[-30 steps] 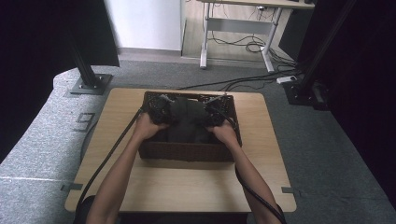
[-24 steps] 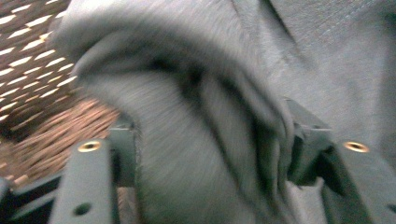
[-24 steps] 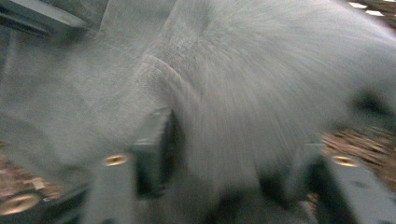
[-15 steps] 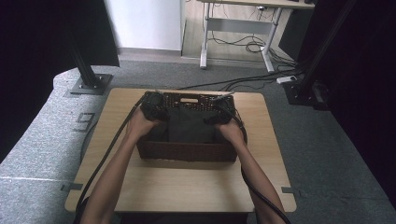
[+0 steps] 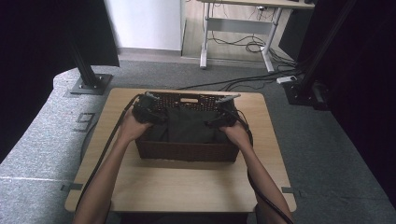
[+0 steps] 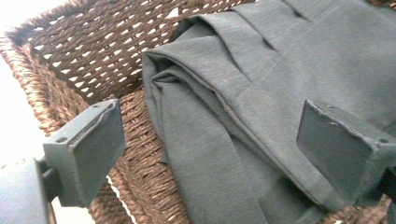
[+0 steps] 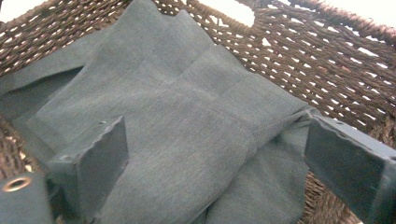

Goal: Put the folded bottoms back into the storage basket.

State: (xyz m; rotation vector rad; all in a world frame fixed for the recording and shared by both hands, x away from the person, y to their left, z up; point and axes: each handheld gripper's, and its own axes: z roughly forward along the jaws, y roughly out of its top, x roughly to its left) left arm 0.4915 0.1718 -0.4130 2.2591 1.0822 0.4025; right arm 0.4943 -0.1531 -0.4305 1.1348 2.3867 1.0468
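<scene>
Resting on a light wooden table [image 5: 187,182], with grey carpet [image 5: 42,140] all round. Standing on the far half of that table: a dark brown woven basket [image 5: 187,151], rectangular, with a handle slot cut in its far wall. Lying inside the basket: a folded dark grey cloth [image 5: 189,123], covering most of the basket floor between the two grippers.

Left gripper [image 5: 148,111]: positioned over the left end of the basket, held by the person's left hand [image 5: 132,128]. Jaws spread wide apart, gripping nothing. Seen along those jaws in the left gripper view [image 6: 210,140]: the folded edge of the cloth [image 6: 261,93] directly ahead and between the jaws, the basket's woven wall [image 6: 88,51] off to the left jaw's side. Contact between jaws and cloth: cannot tell.

Right gripper [image 5: 223,116]: positioned over the right end of the basket, held by the right hand [image 5: 236,135]. Jaws likewise spread wide, empty. Seen in the right gripper view [image 7: 215,154]: layered folds of cloth [image 7: 177,116] between and ahead of the jaws, basket wall [image 7: 336,56] beyond the right jaw.

Trailing toward the near table edge from each gripper: a black cable [image 5: 100,158].
</scene>
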